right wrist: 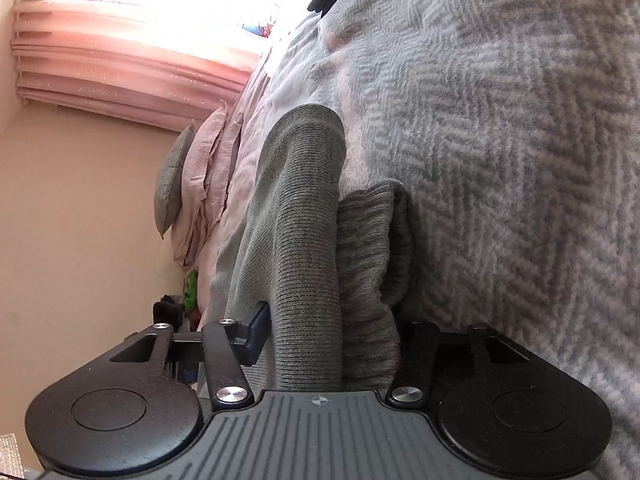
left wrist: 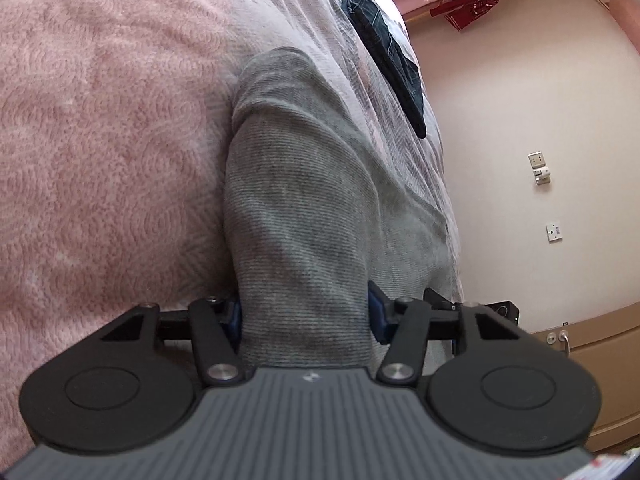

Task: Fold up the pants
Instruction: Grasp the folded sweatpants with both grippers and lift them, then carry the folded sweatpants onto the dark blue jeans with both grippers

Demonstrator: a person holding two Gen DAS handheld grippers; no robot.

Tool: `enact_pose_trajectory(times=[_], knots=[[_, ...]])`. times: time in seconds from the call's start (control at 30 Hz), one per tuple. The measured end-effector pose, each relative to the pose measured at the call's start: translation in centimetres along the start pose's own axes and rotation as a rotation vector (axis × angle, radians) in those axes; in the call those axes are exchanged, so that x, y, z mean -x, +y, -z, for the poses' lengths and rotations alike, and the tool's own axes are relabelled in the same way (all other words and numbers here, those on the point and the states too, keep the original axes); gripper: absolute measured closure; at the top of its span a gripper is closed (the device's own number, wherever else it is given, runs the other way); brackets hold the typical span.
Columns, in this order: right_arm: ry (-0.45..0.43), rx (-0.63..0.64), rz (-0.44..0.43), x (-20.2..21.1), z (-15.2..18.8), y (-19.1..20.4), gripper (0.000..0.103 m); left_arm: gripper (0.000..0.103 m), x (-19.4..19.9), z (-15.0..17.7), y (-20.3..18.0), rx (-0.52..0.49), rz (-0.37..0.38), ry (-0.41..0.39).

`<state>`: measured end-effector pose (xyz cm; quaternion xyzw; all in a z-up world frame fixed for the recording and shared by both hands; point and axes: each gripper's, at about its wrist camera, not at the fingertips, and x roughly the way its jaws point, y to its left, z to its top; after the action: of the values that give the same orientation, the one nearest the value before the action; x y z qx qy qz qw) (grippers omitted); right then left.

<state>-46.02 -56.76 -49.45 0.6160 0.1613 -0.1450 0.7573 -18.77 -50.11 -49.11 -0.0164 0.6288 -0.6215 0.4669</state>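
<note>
The left gripper (left wrist: 306, 316) is clenched on a thick bunch of the grey knit pants (left wrist: 296, 200): its two blue-padded fingers (left wrist: 378, 316) press in on either side of the cloth, which fills the whole gap between them. From the grip the ribbed fabric runs straight ahead of the fingers and ends in a rounded fold lying on the bed. To the left of this gripper spreads a fluffy pink blanket (left wrist: 100, 140); ahead and to its right lies a pale herringbone bedspread (left wrist: 320, 20), with a dark denim garment (left wrist: 384, 48) draped along its far edge. Further right are a cream wall with two wall sockets (left wrist: 540, 168) and, far ahead, a red garment (left wrist: 468, 2) hanging by a pink curtain.

The right gripper (right wrist: 328, 340) likewise grasps the pants (right wrist: 304, 240). Its left finger (right wrist: 256, 332), blue-padded, bears against a bundled roll of the knit; the right finger is hidden behind the fabric. The roll stands out ahead of the fingers, and just to its right a second, shorter fold of the same cloth bunches against the grey-and-white herringbone bedspread (right wrist: 500, 140), which fills the right side of the view. To the left of this gripper, pillows (right wrist: 200, 184) are stacked, one grey and several pale pink, and beyond them hangs a pink curtain (right wrist: 120, 68) under a bright window.
</note>
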Motion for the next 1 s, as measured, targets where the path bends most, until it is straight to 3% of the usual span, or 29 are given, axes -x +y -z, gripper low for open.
enact_pose_trajectory(times=[0.1, 0.27, 0.5, 0.6, 0.77, 1.0], knots=[[-0.008, 0.003, 0.059, 0.5, 0.0, 1.9, 0.06, 0.058, 0.5, -1.0, -2.1, -0.029, -0.059, 0.018], [-0.02, -0.024, 0.11, 1.9, -0.9, 5.8, 0.062, 0.059, 1.8, -3.2, -5.1, -0.008, -0.087, 0.055], [-0.063, -0.09, 0.151, 4.2, -4.1, 11.7, 0.062, 0.059, 2.0, -9.0, -12.1, -0.037, -0.091, 0.1], [-0.098, -0.09, 0.161, 5.2, -6.7, 13.5, 0.062, 0.059, 0.2, -12.8, -15.7, -0.07, -0.085, 0.106], [-0.156, -0.066, 0.173, 5.6, -14.8, 14.0, 0.062, 0.059, -5.3, -19.6, -19.7, -0.123, -0.084, 0.091], [-0.207, 0.022, 0.191, 5.3, -30.6, 10.8, 0.062, 0.059, -17.0, -30.4, -24.3, -0.194, -0.083, 0.035]])
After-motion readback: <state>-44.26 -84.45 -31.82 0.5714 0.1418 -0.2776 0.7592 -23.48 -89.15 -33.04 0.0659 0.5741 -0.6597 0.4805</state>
